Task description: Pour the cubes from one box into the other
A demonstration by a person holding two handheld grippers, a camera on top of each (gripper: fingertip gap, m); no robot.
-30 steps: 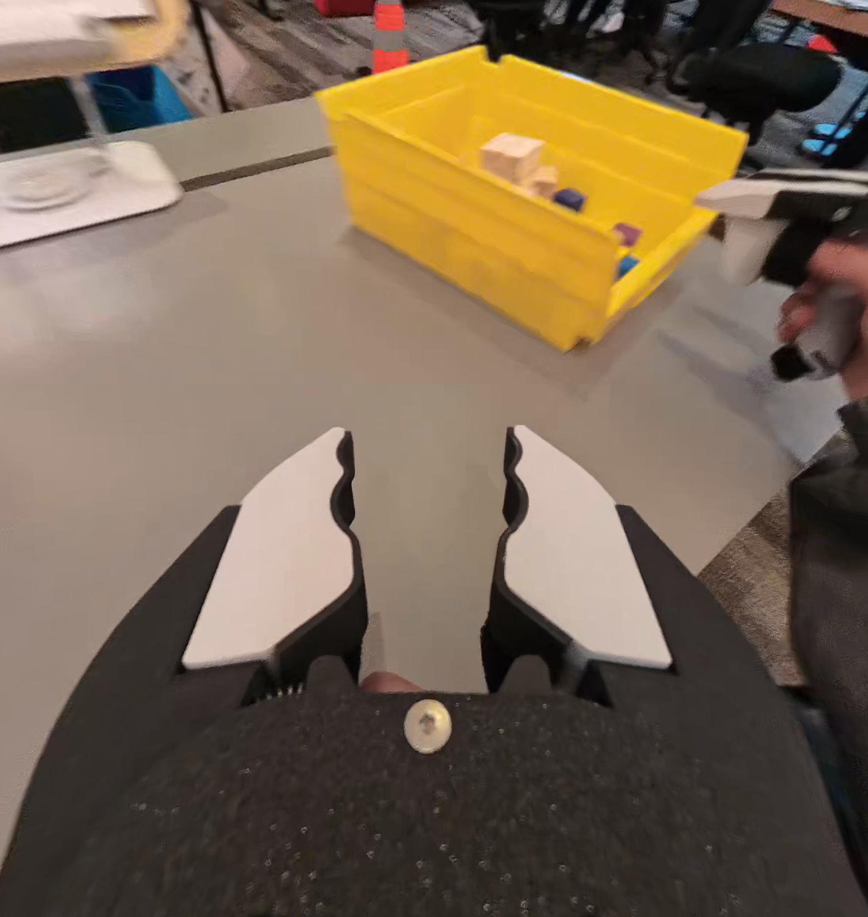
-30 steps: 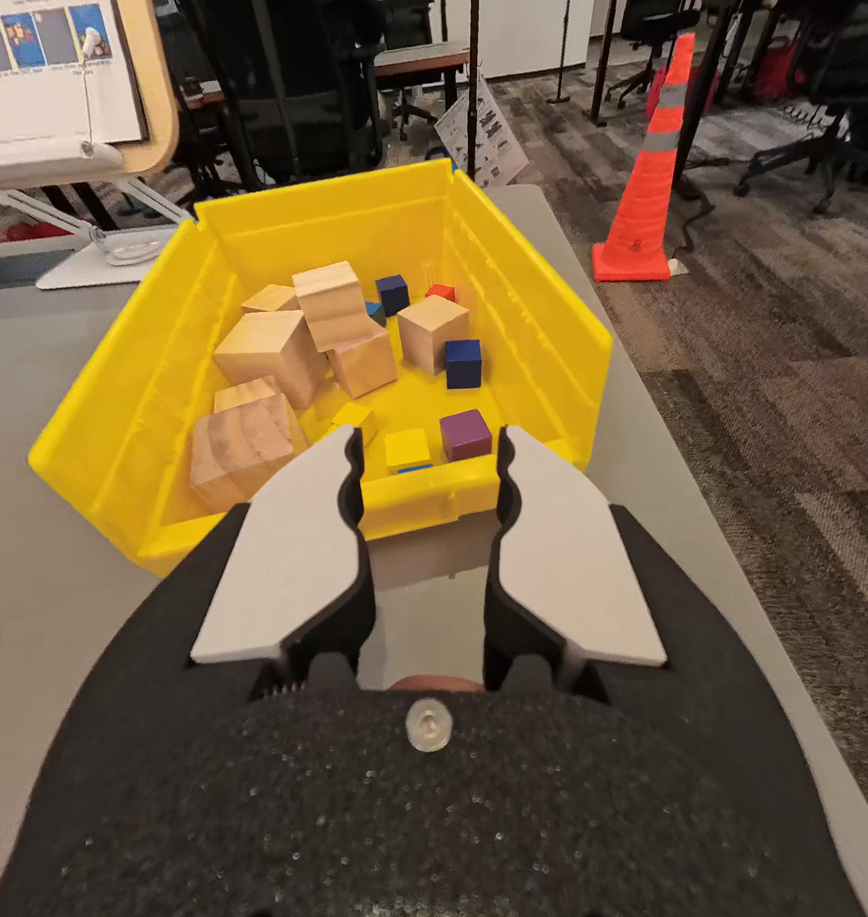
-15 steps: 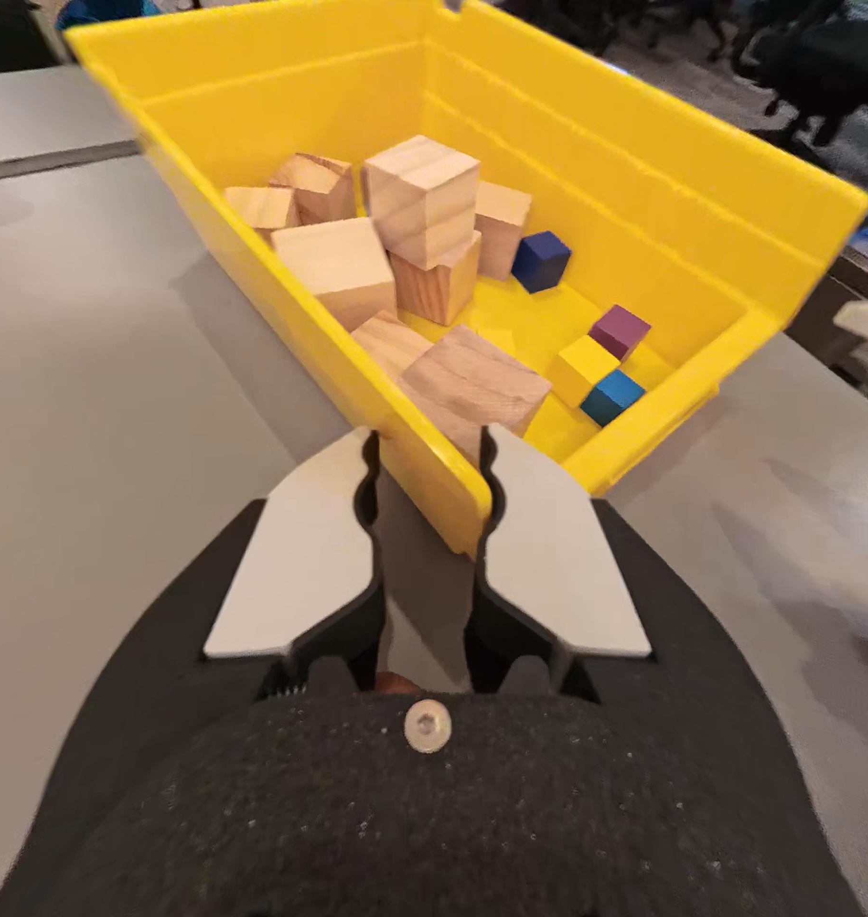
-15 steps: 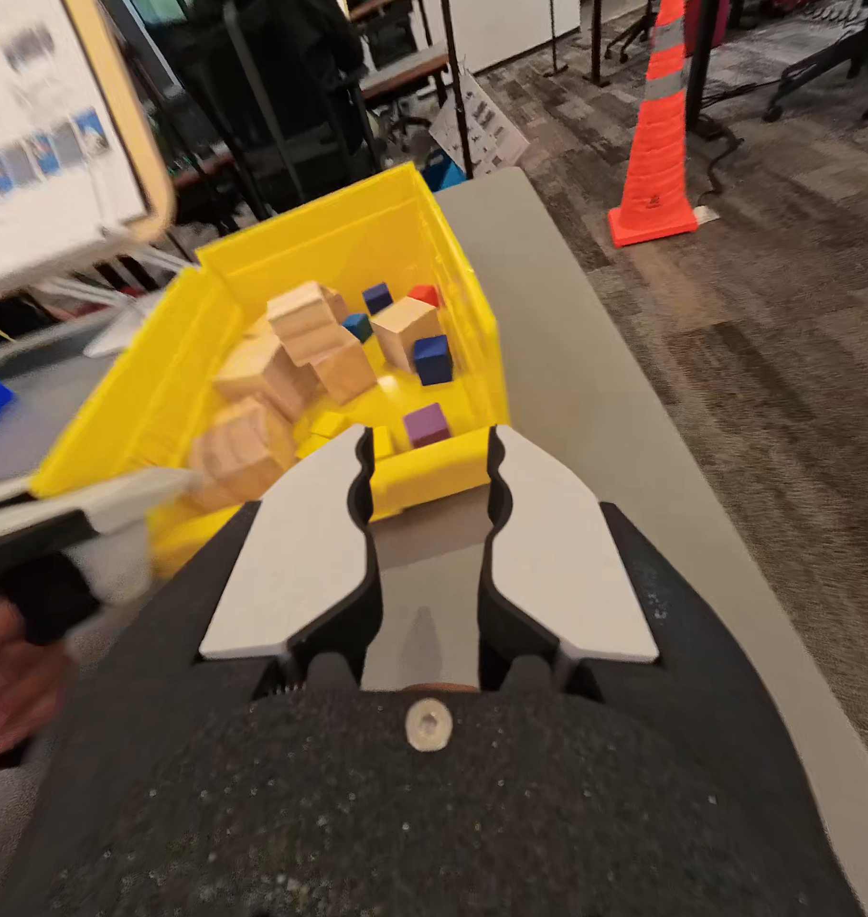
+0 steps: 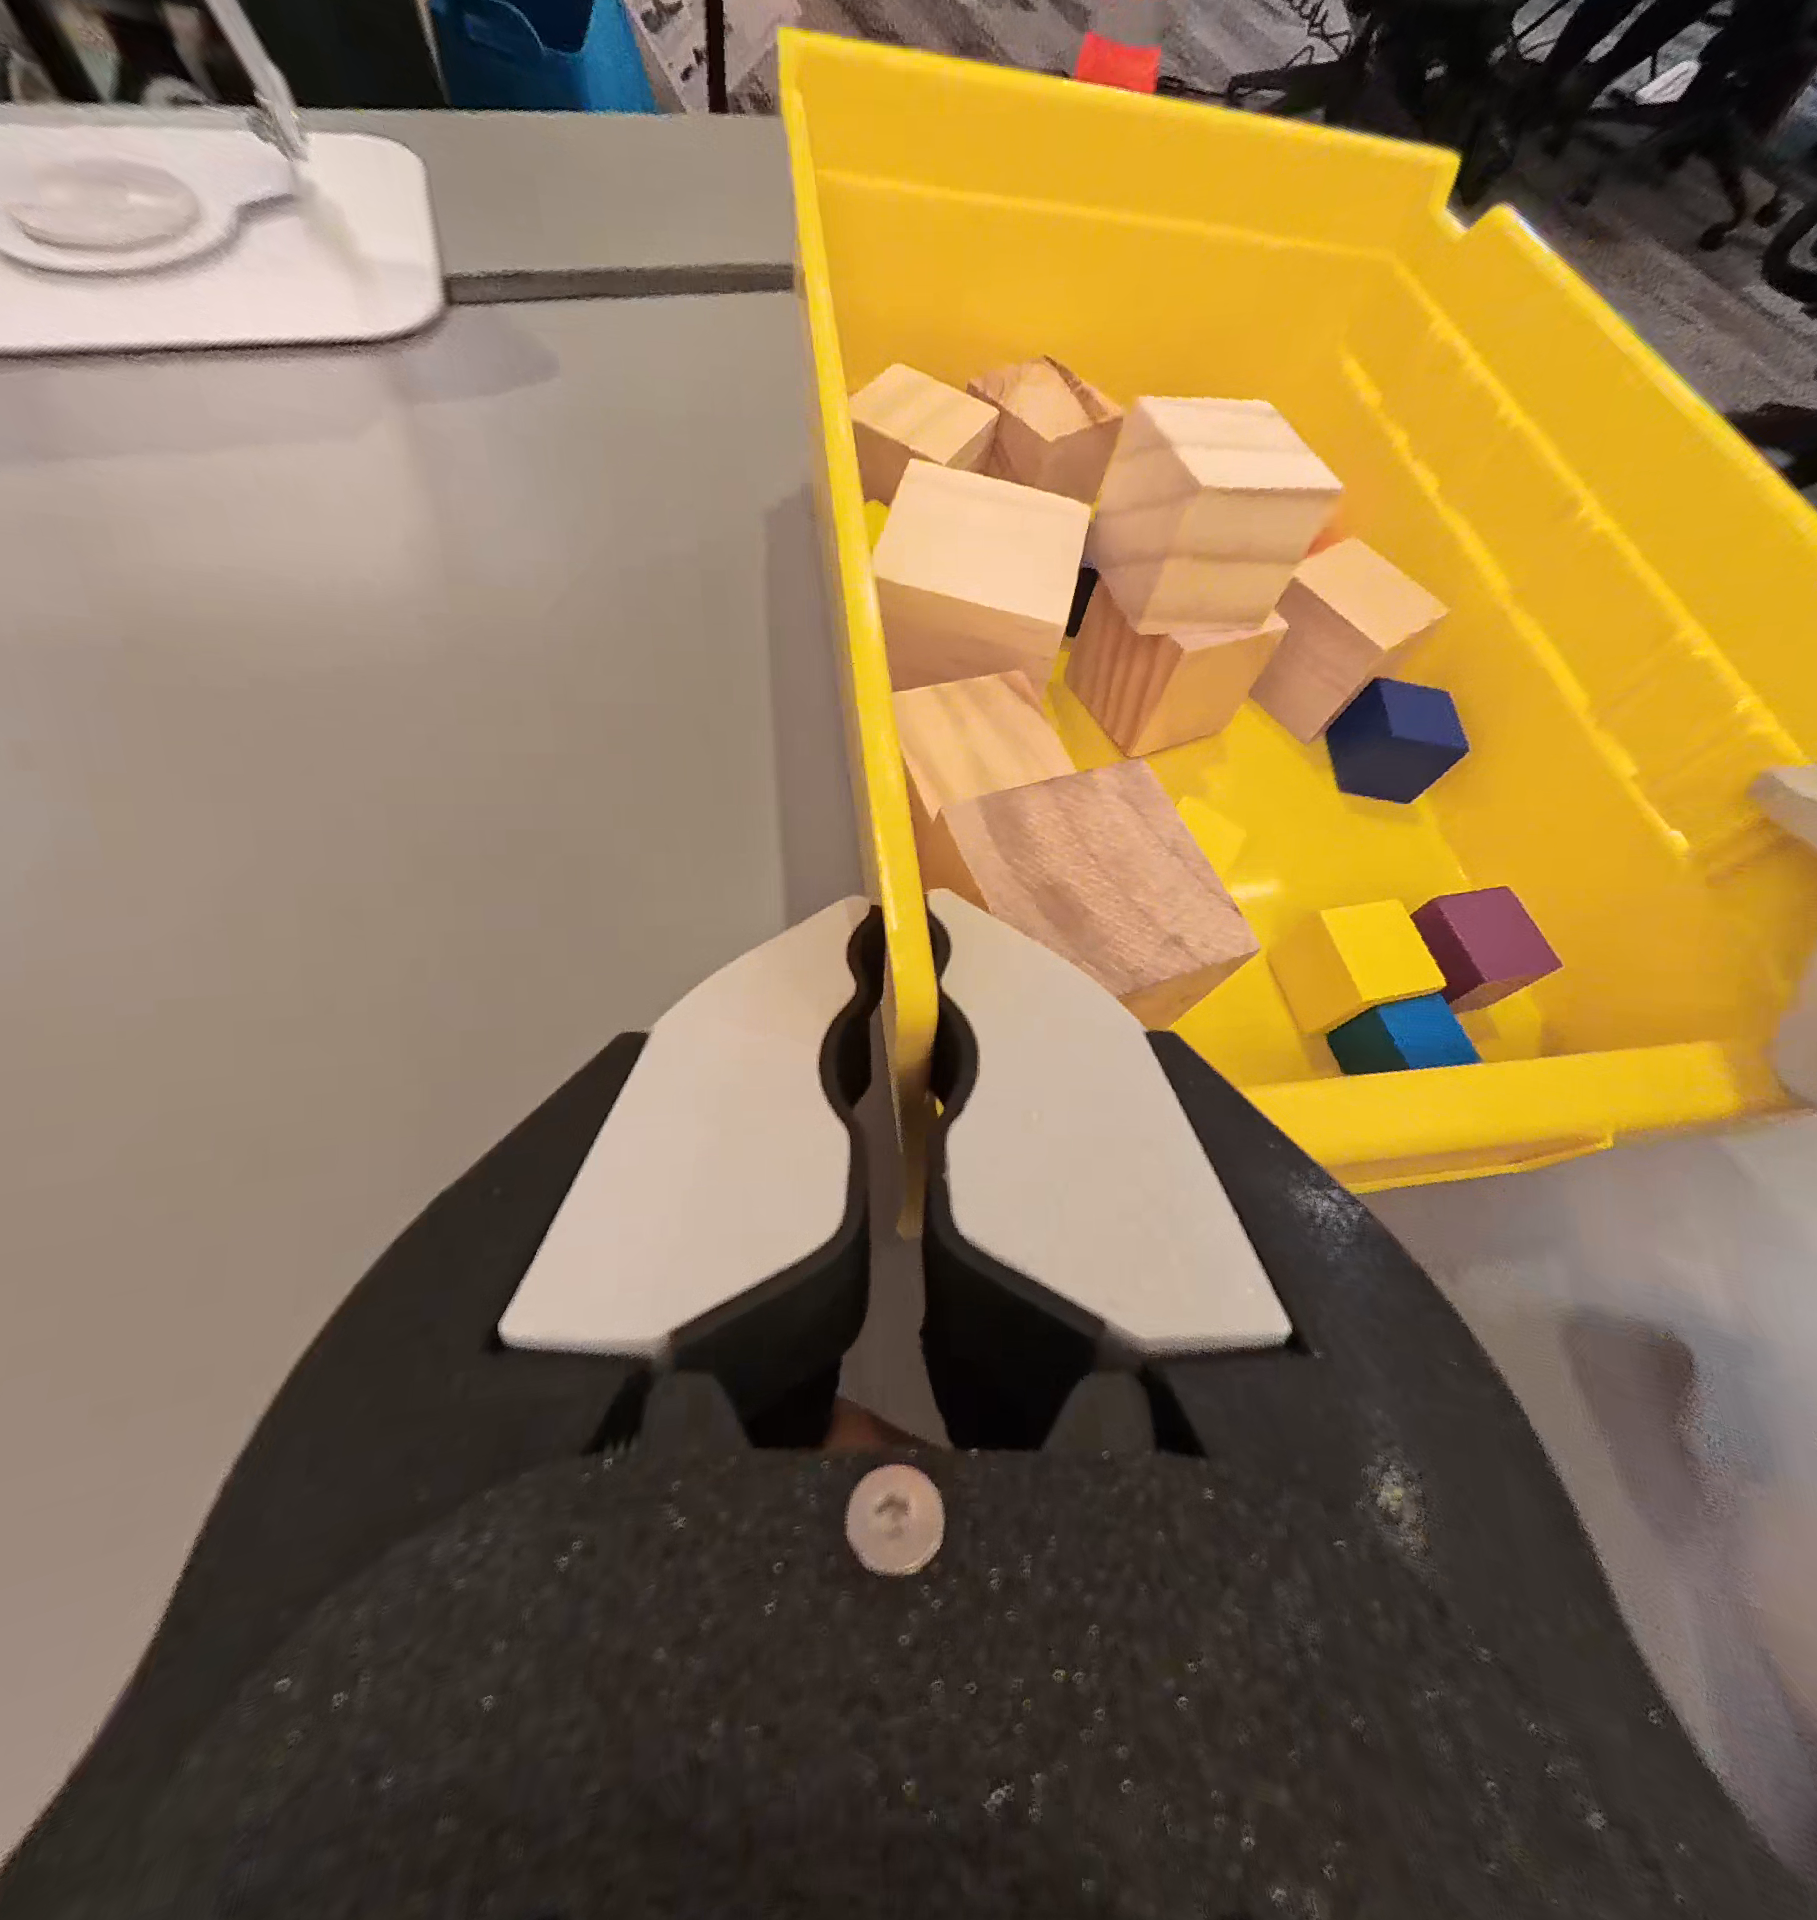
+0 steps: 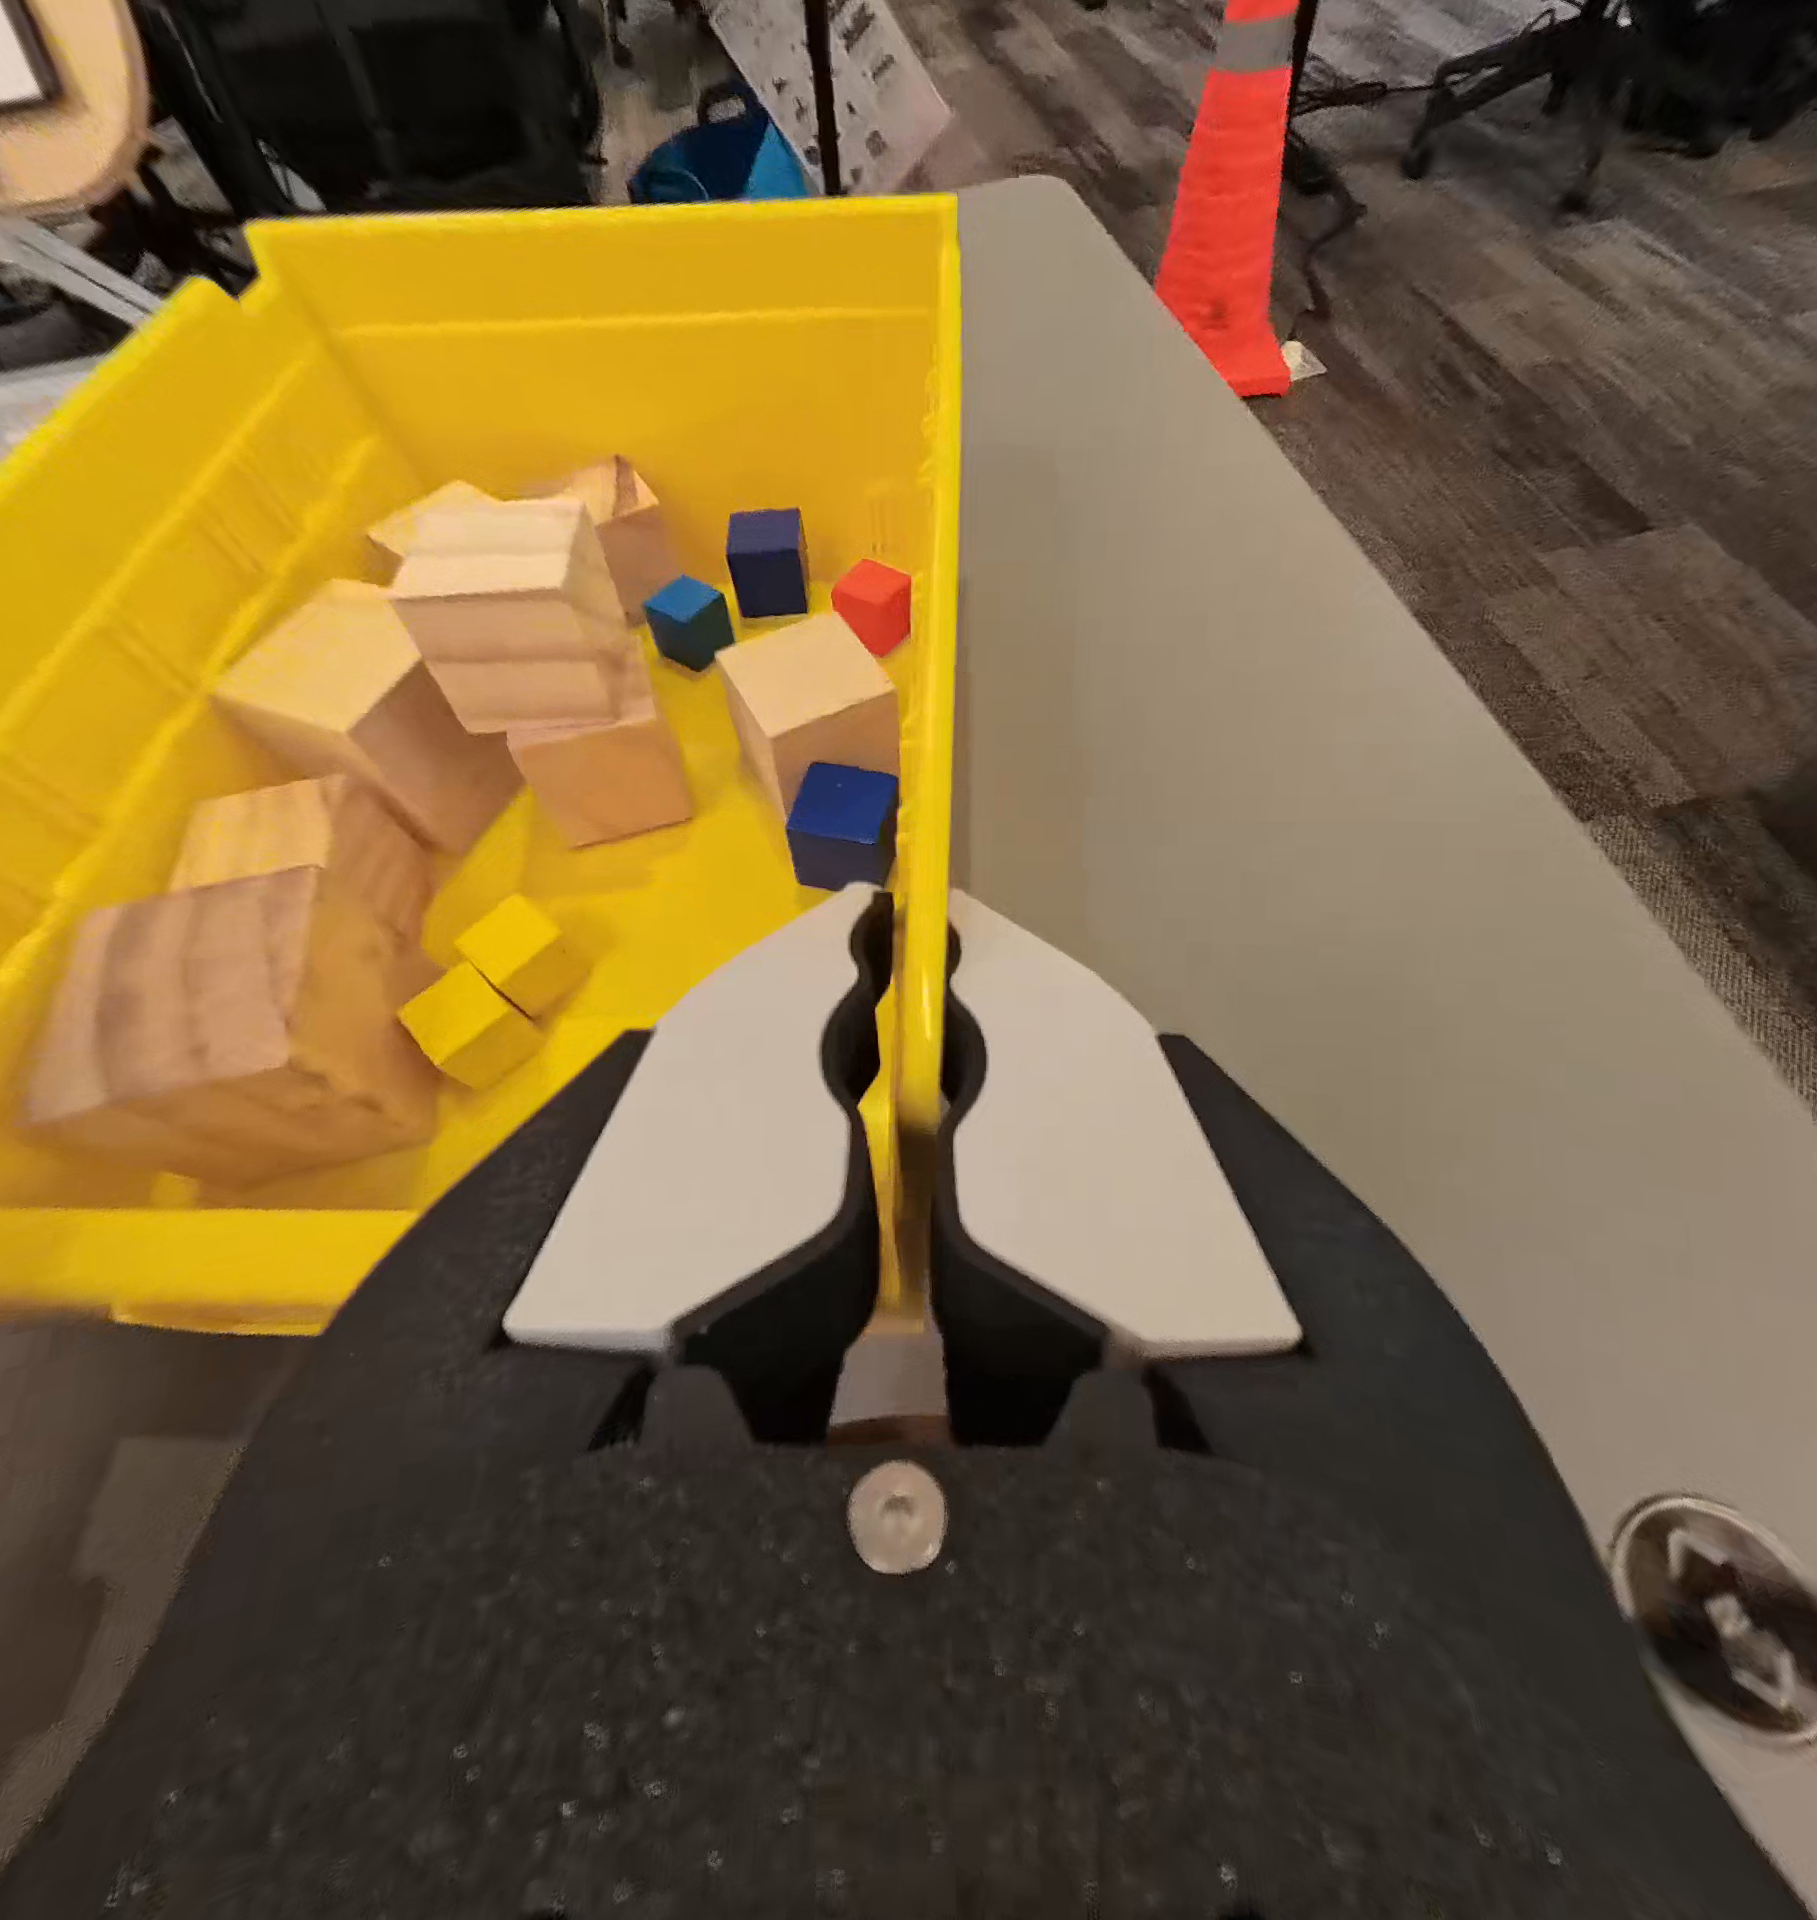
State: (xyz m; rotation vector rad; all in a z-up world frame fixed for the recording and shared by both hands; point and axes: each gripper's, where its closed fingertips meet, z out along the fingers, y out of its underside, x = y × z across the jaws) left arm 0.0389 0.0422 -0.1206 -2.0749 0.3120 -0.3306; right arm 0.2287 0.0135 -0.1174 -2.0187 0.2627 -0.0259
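You are now clamping both grippers, left gripper (image 5: 906, 940) and right gripper (image 6: 919, 920), onto opposite walls of the yellow box (image 5: 1143, 249), having closed in from open.

both wrist cams close, sharing yellow box (image 5: 1143, 187)

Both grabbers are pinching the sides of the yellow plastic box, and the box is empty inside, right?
Not empty. The left gripper and right gripper do each pinch a side wall of the yellow plastic box, but both wrist views show wooden cubes and small coloured cubes inside.
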